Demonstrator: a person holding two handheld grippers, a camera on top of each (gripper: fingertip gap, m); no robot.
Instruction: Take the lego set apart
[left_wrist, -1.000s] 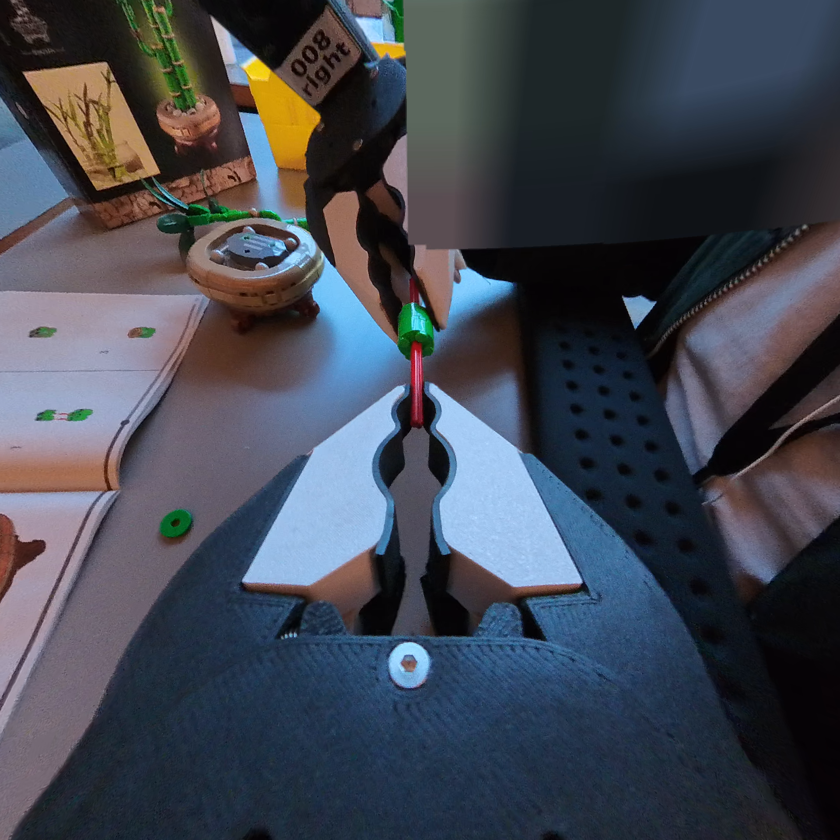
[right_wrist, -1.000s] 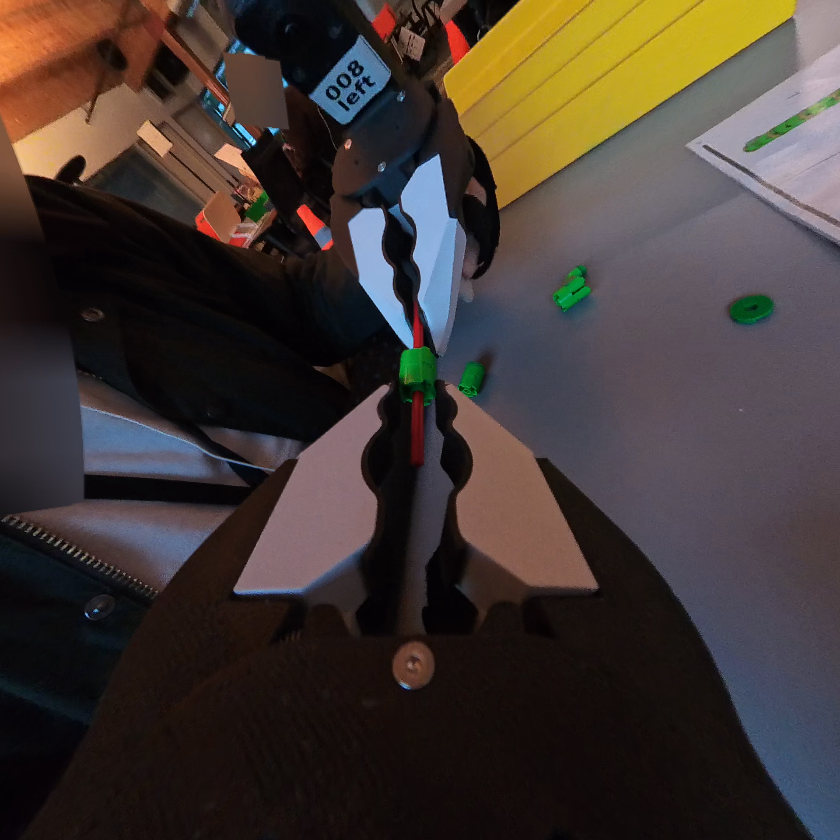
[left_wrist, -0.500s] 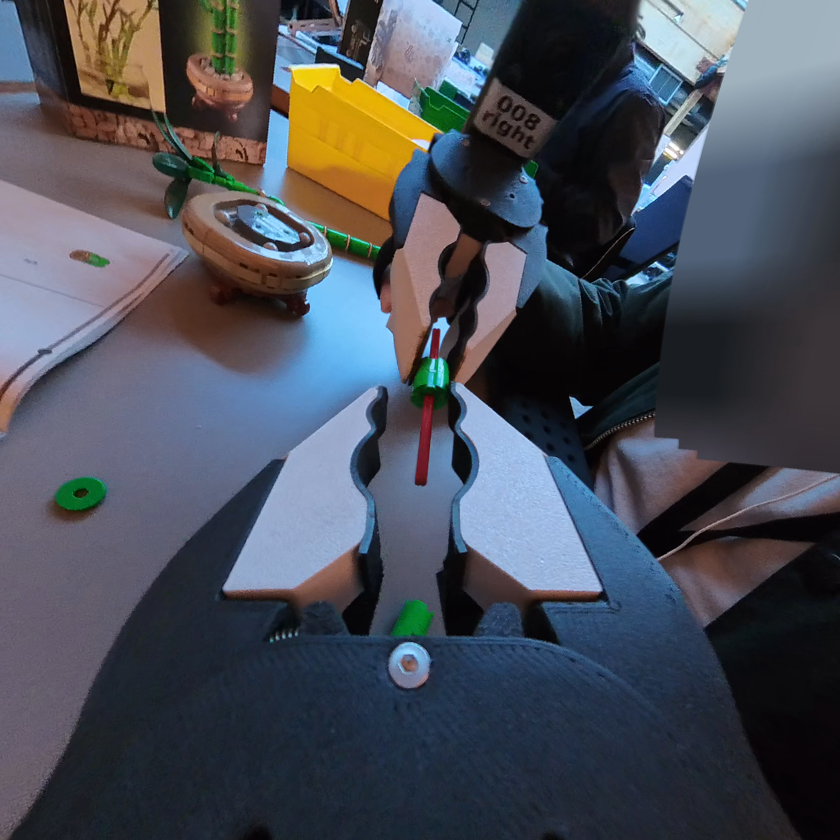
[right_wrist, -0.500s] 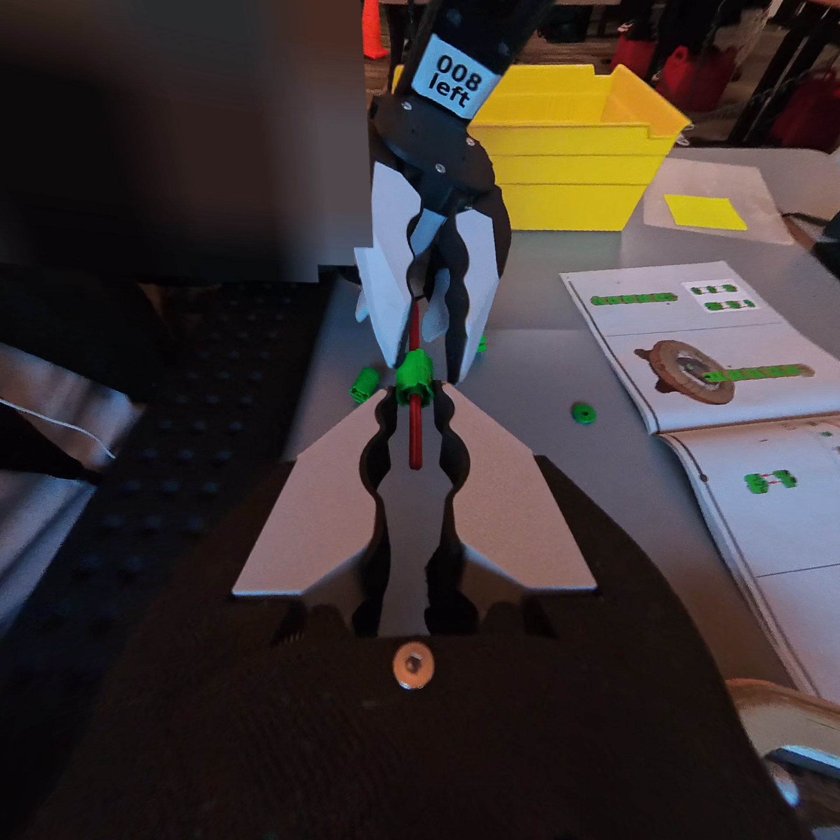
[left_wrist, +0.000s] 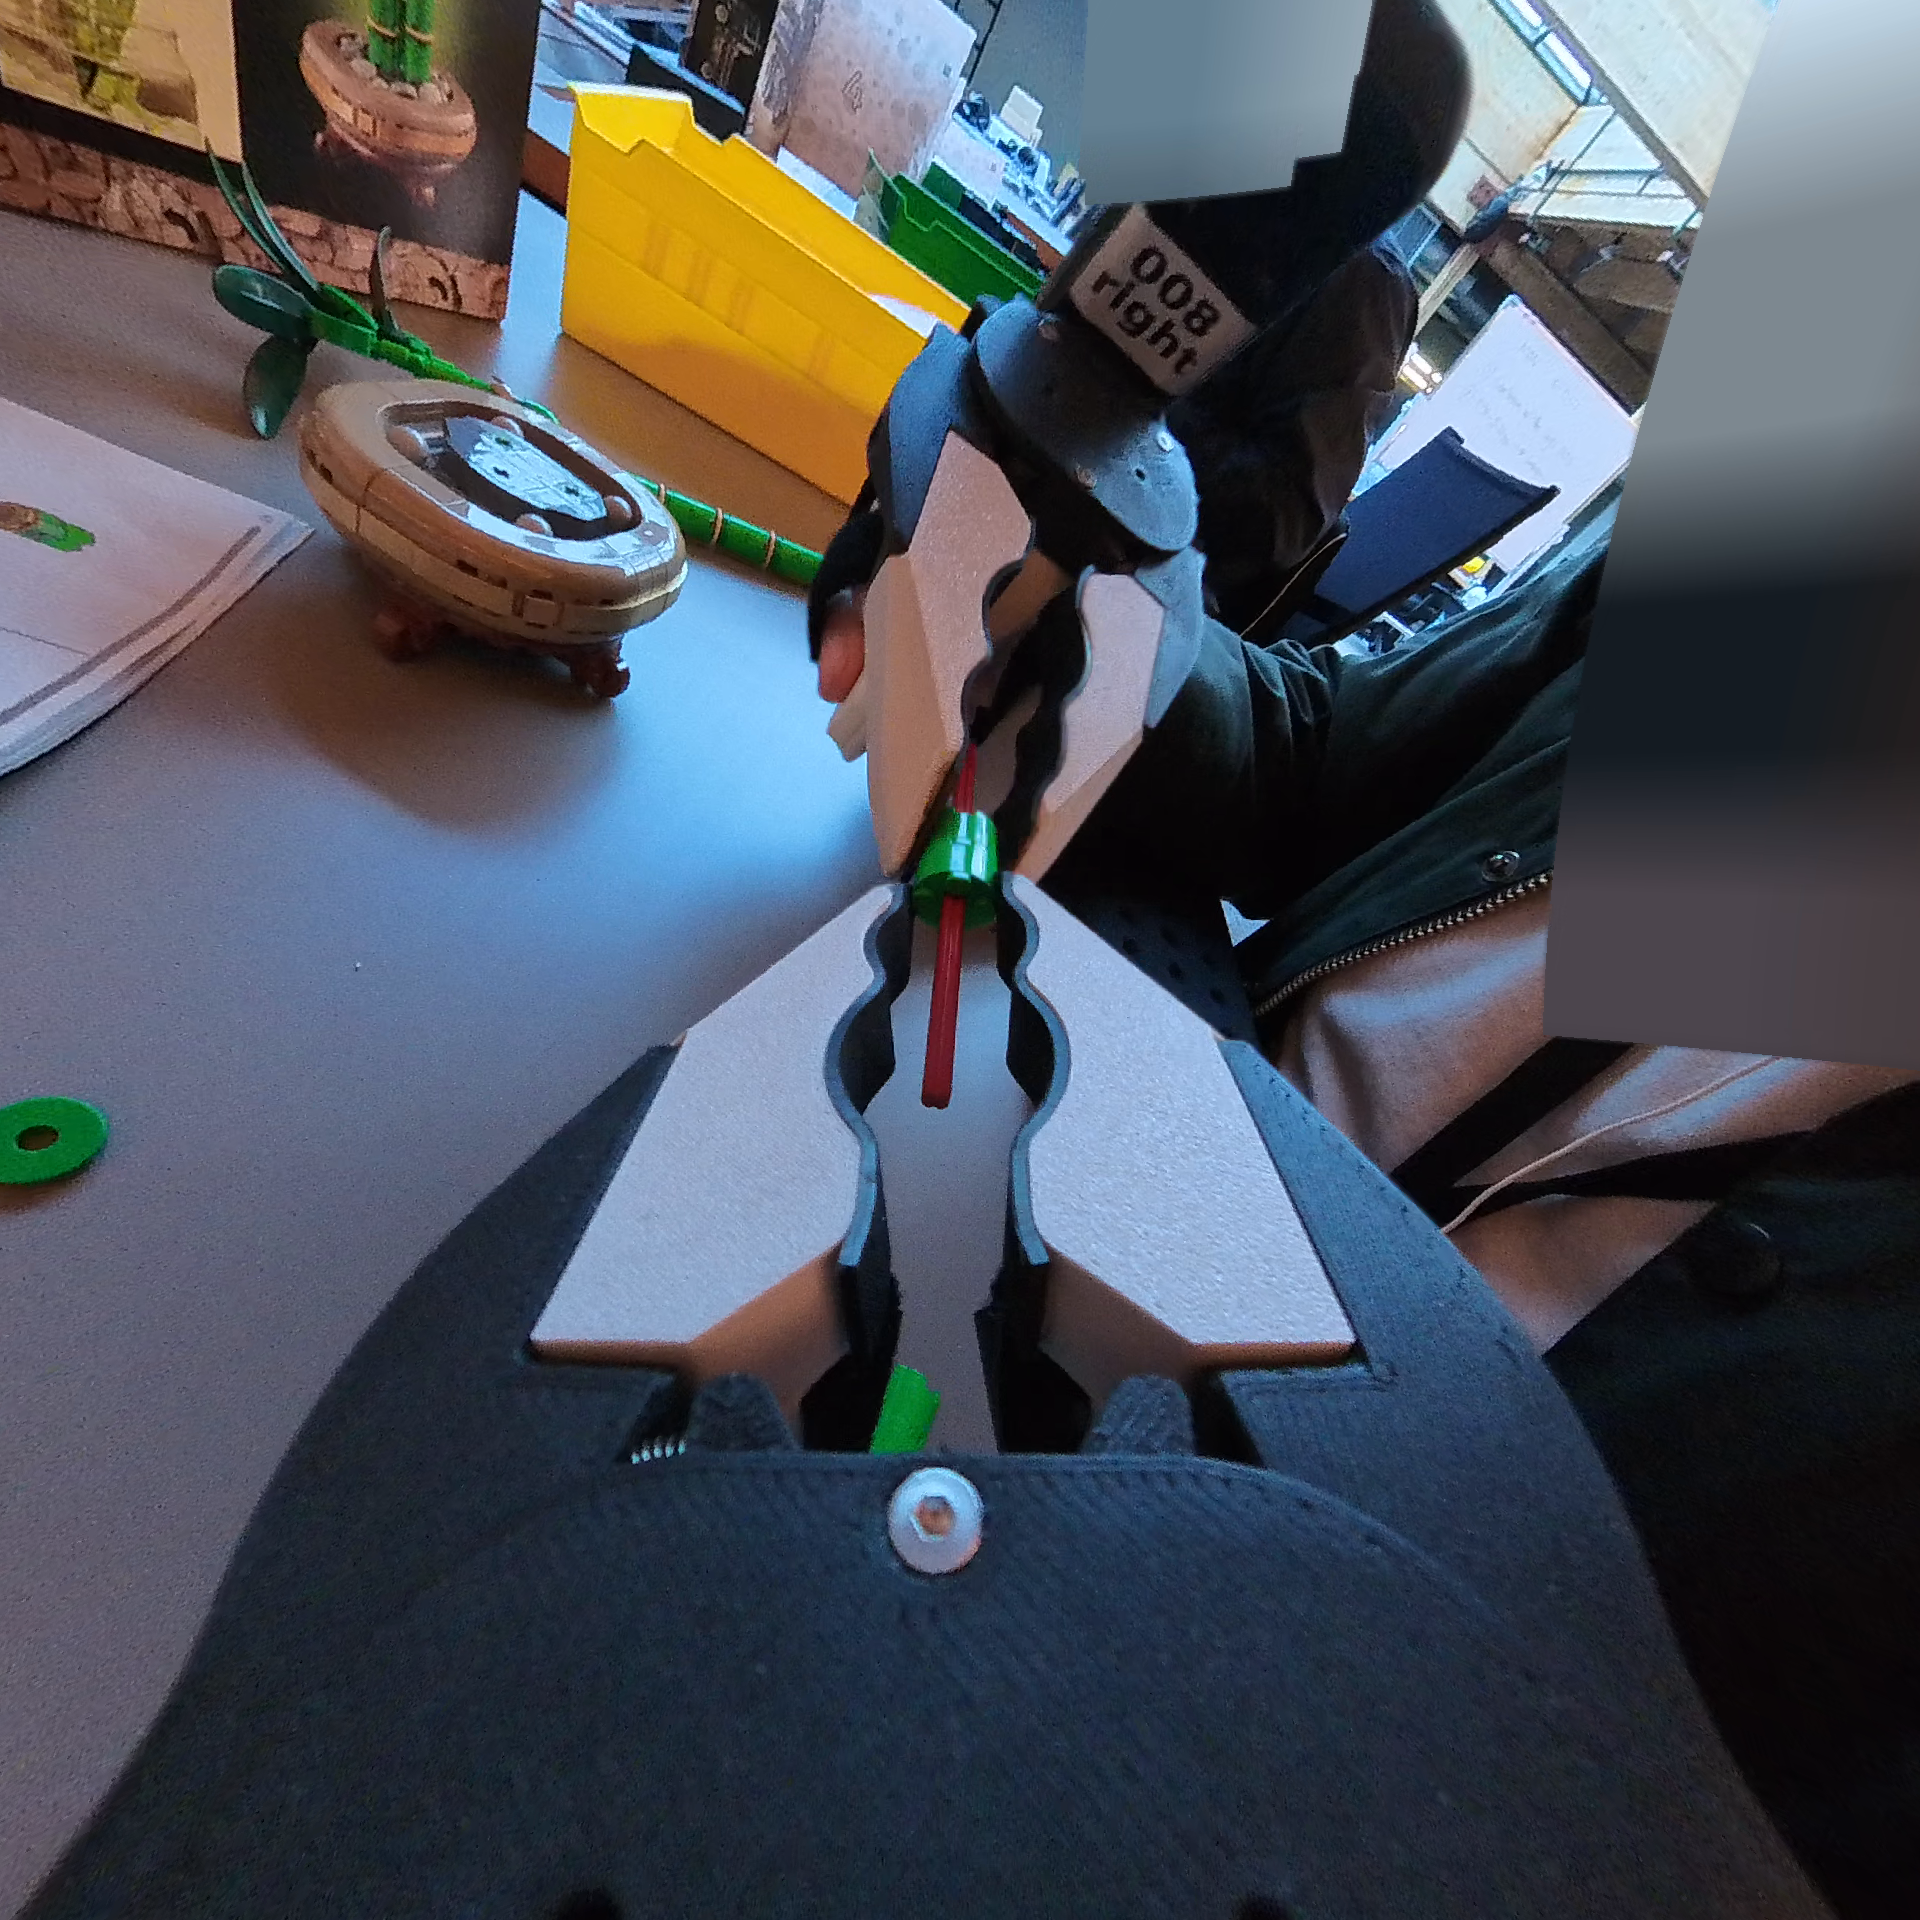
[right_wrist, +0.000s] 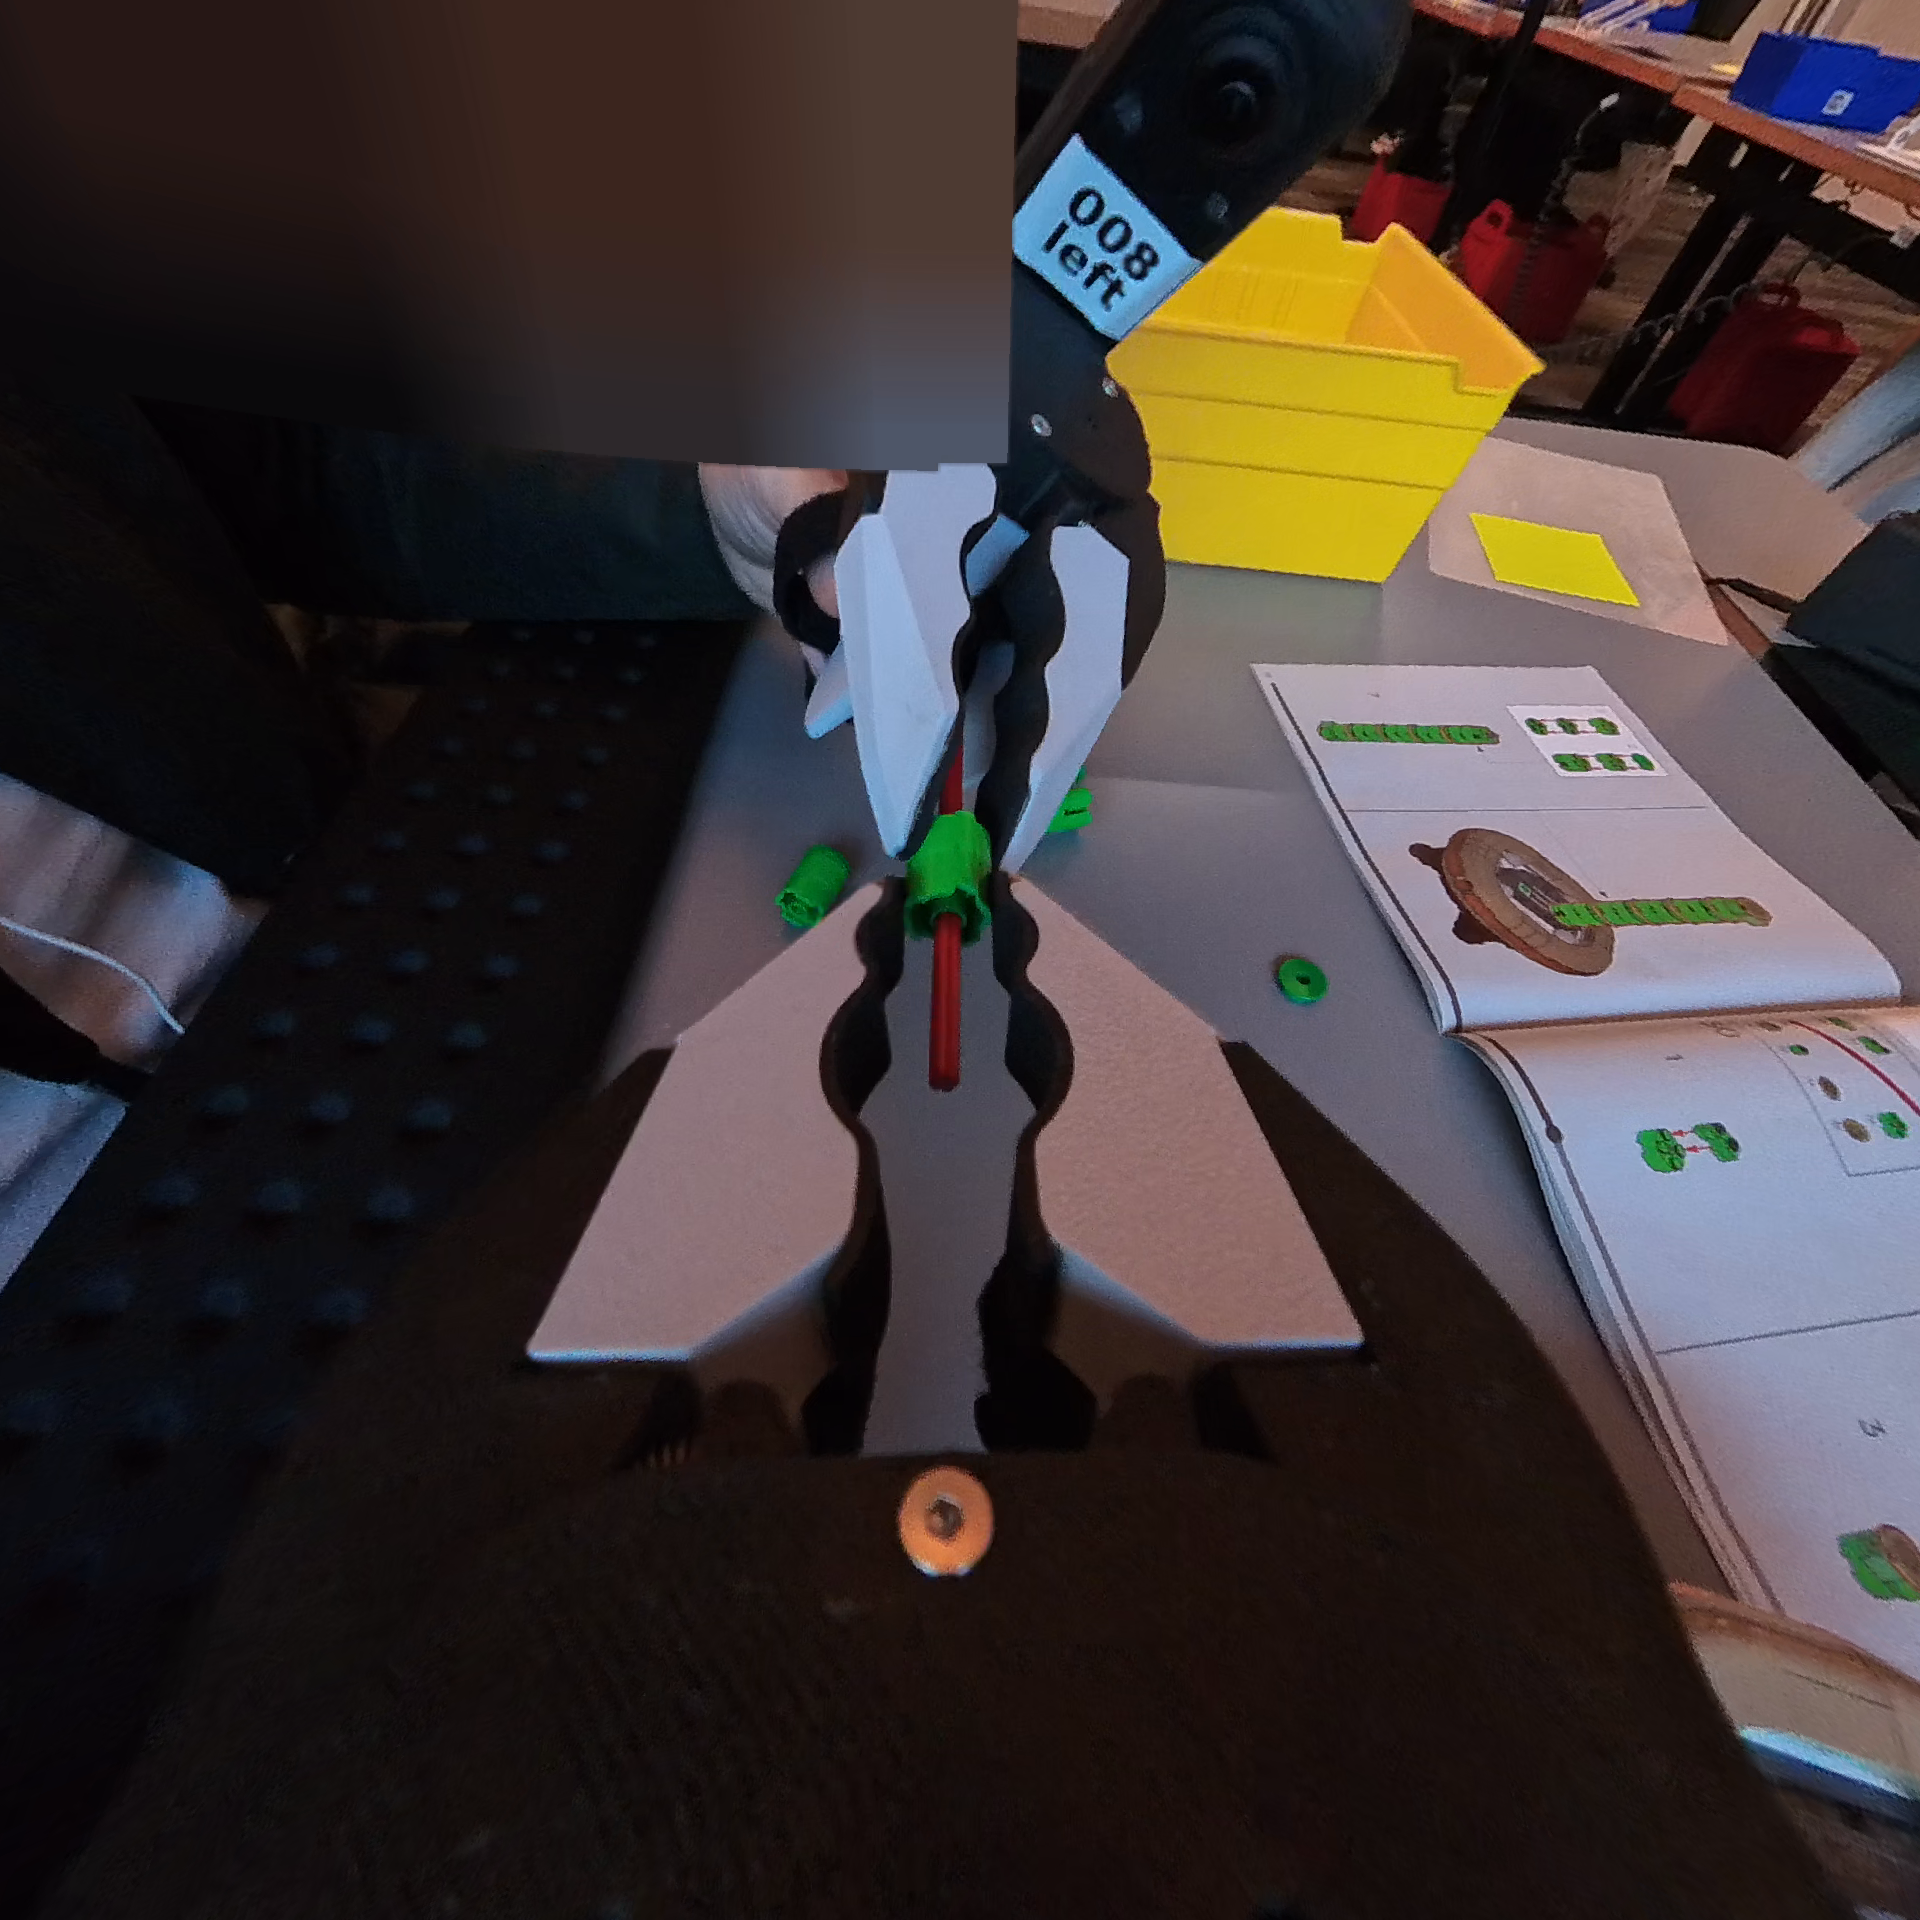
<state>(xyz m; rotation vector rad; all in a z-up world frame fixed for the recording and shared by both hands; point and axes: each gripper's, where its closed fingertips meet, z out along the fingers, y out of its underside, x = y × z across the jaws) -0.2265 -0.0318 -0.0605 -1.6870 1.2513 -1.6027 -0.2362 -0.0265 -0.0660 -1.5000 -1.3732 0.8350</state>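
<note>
The small green lego sleeve (right_wrist: 943, 871), threaded on a thin red plastic axle (right_wrist: 943, 997), is held in the air just above the grey tabletop (left_wrist: 312, 935), at the edge where the person sits. The right gripper (right_wrist: 943, 885) pinches the sleeve between its fingertips, and the axle's free end runs back between its fingers. The left gripper (left_wrist: 954, 891) meets it head-on. Its fingers are only narrowly parted and its tips flank the same sleeve, but whether they press on it cannot be told. The axle's other end also reaches back between these fingers.

A loose green lego cylinder (right_wrist: 812, 883) lies on the tabletop near that edge, just beside the grippers. A flat green lego ring (right_wrist: 1301, 979) sits between the grippers and the open paper instruction booklet (right_wrist: 1558, 883). The round tan lego pot (left_wrist: 488, 520) stands farther in. A green lego bamboo stalk (left_wrist: 727, 535) lies behind it, in front of a yellow plastic bin (left_wrist: 727, 301). The dark printed set box (left_wrist: 364, 156) stands towards the far edge.
</note>
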